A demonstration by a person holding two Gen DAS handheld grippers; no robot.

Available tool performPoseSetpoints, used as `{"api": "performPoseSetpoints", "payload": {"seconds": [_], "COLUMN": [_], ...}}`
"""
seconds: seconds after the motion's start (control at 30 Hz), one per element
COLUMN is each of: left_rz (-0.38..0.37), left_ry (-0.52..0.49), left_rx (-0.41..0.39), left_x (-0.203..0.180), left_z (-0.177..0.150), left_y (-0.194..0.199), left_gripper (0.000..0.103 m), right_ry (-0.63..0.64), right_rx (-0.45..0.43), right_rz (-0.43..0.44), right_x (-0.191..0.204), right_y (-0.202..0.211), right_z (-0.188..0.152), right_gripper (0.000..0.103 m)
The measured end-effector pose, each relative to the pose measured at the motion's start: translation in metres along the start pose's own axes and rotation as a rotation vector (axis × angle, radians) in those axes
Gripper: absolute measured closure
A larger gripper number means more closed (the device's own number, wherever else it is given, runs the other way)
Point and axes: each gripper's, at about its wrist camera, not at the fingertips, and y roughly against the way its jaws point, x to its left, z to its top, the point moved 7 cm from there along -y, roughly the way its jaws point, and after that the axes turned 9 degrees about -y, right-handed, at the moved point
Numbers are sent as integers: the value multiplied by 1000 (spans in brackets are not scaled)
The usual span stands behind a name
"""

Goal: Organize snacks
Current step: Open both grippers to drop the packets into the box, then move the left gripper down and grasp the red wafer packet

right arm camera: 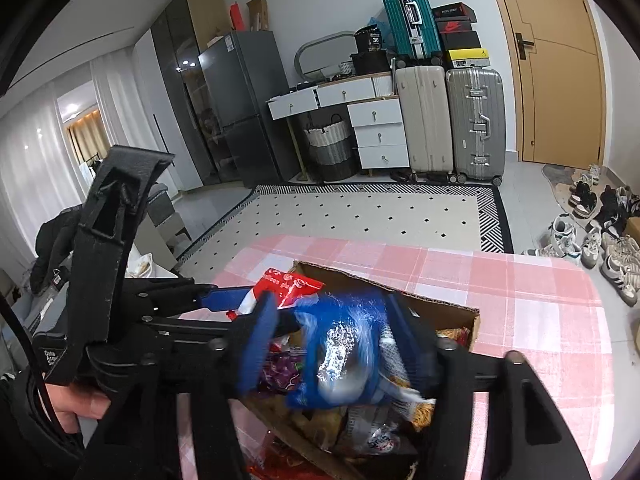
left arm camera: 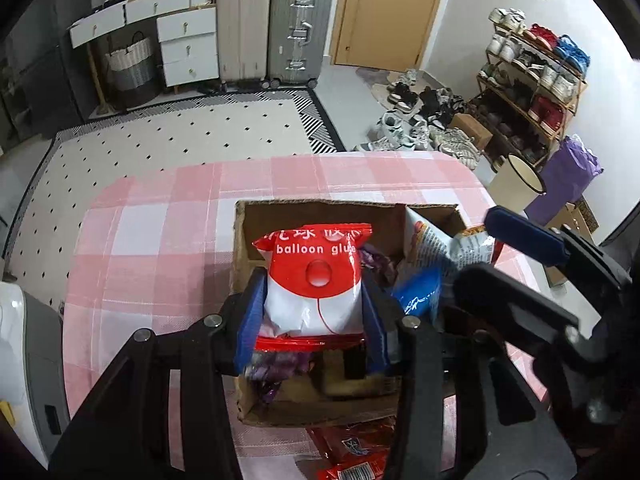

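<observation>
The open brown cardboard box (left arm camera: 336, 216) of snacks is sitting on the pink-and-white checked table (left arm camera: 160, 216), filling the lower middle of both views. In the left wrist view the left gripper (left arm camera: 314, 312) is reaching over the box, its blue-padded fingers (left arm camera: 252, 312) grasping a red-and-white plastic packet printed "balloon glue" (left arm camera: 316, 280) by its two sides; the packet is standing upright above the box's left part. Purple wrappers (left arm camera: 276, 368) are lying under it inside the box.

In the right wrist view the right gripper (right arm camera: 332, 344) is hanging over the box with a shiny blue foil snack bag (right arm camera: 340, 344) between its blue fingers (right arm camera: 258, 344). The bag is blurred, and a gap is showing between it and the fingers, so they are looking released rather than clenched. The same blue bag (left arm camera: 420, 296) is showing at the right centre of the left wrist view, beside a white printed packet (left arm camera: 432, 240). A red packet (left arm camera: 352, 448) is lying on the table in front of the box, at the bottom edge of the left wrist view.
</observation>
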Motion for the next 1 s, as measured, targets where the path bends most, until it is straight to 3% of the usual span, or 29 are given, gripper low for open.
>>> {"api": "performPoseSetpoints", "payload": {"seconds": [0.07,0.17,0.67,1.0], "left_rz": [-27,-29,-48,-7], "left_ry": [13,29,41,51], "left_rx": [1,-36,-118,-236], "left_x": [1,3,-10,-21], "left_z": [-1,-1,-41,-77], "left_y": [-2,4,75,137], "left_gripper": [38,21,20,15], "right_ry": [-10,-16,28,-6], "right_rx": [-8,-25,-162,-165], "right_rz": [-3,6,14,43], "right_x": [-3,-7,8,23], "right_y": [-2,7,100,140], "right_z": [0,1,-22,-86], "right_gripper": [37,31,11,9]}}
